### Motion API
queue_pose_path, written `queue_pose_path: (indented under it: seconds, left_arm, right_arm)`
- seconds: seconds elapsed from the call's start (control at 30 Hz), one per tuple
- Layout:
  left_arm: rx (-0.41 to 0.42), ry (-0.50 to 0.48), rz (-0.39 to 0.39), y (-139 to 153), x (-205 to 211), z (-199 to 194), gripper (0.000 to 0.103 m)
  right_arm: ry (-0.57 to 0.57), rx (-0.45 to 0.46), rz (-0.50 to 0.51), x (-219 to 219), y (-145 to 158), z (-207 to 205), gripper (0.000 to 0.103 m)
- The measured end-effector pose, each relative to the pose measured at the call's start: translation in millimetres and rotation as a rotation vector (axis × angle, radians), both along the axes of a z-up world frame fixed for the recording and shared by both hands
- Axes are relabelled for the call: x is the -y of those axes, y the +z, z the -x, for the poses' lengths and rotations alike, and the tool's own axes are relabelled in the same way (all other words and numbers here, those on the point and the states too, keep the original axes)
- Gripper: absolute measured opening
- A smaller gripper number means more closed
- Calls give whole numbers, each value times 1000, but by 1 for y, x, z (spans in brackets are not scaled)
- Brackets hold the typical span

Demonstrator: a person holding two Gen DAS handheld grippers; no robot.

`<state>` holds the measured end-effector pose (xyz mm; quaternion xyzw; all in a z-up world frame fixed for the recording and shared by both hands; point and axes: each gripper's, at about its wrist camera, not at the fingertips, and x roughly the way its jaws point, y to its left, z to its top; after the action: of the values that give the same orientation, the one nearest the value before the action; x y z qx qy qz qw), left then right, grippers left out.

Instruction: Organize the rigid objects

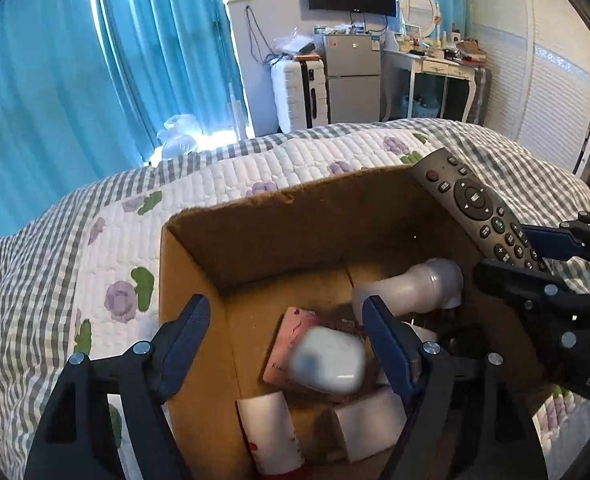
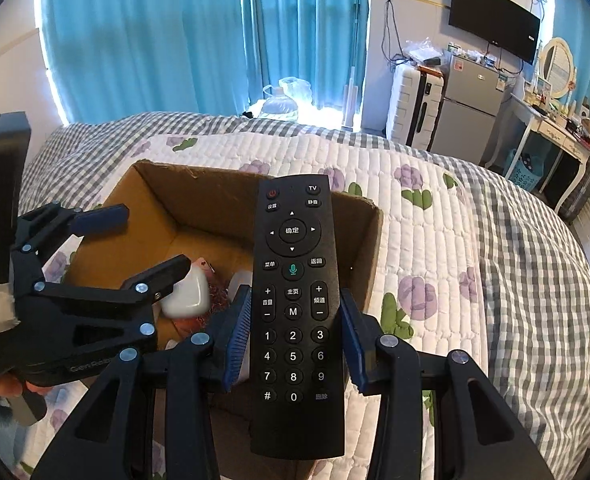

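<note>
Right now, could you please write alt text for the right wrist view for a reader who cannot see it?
The right gripper clamps a black remote control above an open cardboard box on a quilted bed. The left gripper hangs open over a white case in the box.

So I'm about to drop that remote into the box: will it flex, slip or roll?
The remote looks like a stiff flat plastic slab, so probably no flex or roll. Its smooth sides may slip between the right gripper fingers. It may clatter onto the bottle.
</note>
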<state>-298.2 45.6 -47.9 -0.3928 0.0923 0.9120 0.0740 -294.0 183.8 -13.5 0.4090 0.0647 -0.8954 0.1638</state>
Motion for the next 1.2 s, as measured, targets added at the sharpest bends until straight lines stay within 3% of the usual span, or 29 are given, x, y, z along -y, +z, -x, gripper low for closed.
queue_pose_path:
  seconds: [0.43,0.53,0.73,0.87,1.03,1.2]
  left_arm:
    - [-105,76,-122,50,50,-42,81]
    - [-141,111,-94,55,59,-43,81]
    - [-139,129,-112,46,71,-38,81]
    - [-135,124,-124,41,72,-38,81]
    - [-148,130,-120,50,71,-45,81]
    - [-205,117,-129,90,59,-71,81]
  right_arm:
    - [46,-24,29,29,17,-18,41]
    - [73,-9,44,45,9,-12,41]
    - [79,23,25,74,-24,9,42]
    - [5,39,32,72,-33,19,55]
    - [-5,-20,-1,68,-17,6,56]
    - [-21,-80,22,56,26,-26,56]
